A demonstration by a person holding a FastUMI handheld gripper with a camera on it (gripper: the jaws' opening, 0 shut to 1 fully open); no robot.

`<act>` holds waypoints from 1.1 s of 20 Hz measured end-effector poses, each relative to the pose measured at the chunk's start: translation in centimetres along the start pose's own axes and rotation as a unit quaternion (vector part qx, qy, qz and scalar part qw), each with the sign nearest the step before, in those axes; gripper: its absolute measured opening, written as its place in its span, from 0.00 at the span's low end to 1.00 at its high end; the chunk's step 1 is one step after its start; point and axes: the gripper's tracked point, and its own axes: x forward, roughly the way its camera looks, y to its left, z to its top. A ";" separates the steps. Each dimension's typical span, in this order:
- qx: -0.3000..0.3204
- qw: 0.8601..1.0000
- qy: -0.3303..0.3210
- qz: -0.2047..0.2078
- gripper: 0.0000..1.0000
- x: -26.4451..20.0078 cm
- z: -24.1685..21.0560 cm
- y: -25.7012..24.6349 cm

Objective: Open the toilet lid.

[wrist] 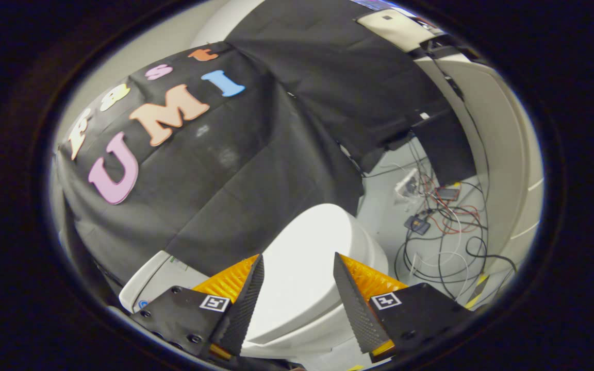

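Note:
A white toilet stands ahead of my fingers, its lid (307,257) lying down flat over the bowl (302,337). The lid's smooth top shows in the gap between my two fingers and runs on beyond them toward the black cloth wall. My gripper (298,260) hovers above the lid's near part, open, with nothing held between the fingers. The left fingertip (253,278) and the right fingertip (346,281) stand well apart over the lid. The toilet's tank (152,283) shows to the left of the left finger, partly under the cloth.
A tangle of cables and small electronic boxes (441,221) lies on the pale floor to the right of the toilet. A pale curved booth wall (503,154) rises beyond the cables. Black cloth (276,129) hangs right behind the toilet.

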 end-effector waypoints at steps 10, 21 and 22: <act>0.171 0.978 0.082 -0.091 0.64 3.1 -8.4 -8.5; 0.133 0.981 0.126 -0.056 0.06 4.3 -8.6 -7.6; 0.124 0.983 0.126 -0.052 0.06 3.9 -8.3 -7.1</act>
